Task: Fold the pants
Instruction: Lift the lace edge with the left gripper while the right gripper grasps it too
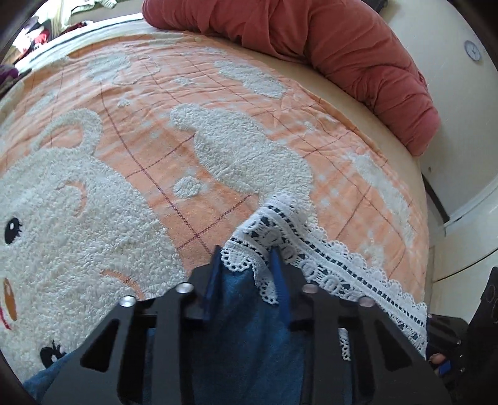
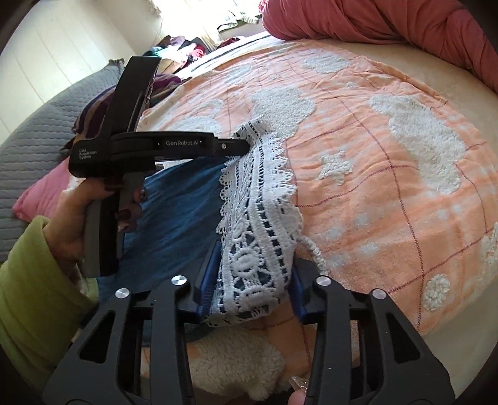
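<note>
Two grippers: the left gripper (image 2: 246, 145) and the right gripper (image 2: 249, 293). One pair of blue pants (image 2: 177, 199), its white lace hem (image 2: 261, 199) between both. One orange blanket (image 2: 373, 174) ahead of them, one red rolled duvet (image 1: 326, 46) beyond, one wall clock (image 1: 473, 50) far right of the left gripper.

Soft daylight fills both views; in the right wrist view a window (image 2: 174, 18) at twelve o'clock is blown out white; shadows are faint; fisheye bending curves the bedspread (image 1: 218, 102) and darkens corners; slight softness blurs the edges.
</note>
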Action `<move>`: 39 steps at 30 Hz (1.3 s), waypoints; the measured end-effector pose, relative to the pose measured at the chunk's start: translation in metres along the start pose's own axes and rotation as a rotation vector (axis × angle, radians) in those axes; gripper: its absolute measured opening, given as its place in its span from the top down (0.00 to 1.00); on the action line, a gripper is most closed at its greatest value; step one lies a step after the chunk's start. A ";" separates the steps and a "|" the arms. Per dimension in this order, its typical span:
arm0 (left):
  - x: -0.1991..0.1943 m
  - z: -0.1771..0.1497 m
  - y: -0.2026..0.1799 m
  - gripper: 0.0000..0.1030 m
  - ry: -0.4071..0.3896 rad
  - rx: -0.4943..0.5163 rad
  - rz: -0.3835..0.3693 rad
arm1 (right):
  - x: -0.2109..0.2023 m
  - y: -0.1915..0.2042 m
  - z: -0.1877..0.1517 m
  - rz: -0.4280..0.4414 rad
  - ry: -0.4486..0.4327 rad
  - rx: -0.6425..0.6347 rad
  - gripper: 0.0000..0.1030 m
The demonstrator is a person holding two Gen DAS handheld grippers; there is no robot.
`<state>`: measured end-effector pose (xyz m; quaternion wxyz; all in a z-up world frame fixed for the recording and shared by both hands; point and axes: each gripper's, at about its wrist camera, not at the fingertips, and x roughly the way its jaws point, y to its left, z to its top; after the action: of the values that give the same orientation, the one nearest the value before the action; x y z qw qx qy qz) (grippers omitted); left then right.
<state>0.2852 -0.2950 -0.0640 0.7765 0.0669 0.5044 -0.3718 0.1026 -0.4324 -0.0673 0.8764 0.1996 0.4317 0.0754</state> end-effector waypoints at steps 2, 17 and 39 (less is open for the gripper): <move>-0.004 -0.002 -0.005 0.82 -0.009 0.027 0.020 | -0.001 0.001 0.001 0.019 -0.011 -0.001 0.73; -0.109 -0.027 0.034 0.87 -0.216 -0.118 -0.083 | -0.038 0.069 -0.001 0.190 -0.159 -0.229 0.82; -0.222 -0.209 0.182 0.50 -0.441 -0.649 -0.038 | 0.044 0.253 -0.110 0.116 0.004 -0.963 0.79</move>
<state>0.2021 0.0483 -0.0293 0.8399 -0.2731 0.4180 -0.2128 0.0532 -0.1579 -0.0547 0.8627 -0.2051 0.3374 0.3160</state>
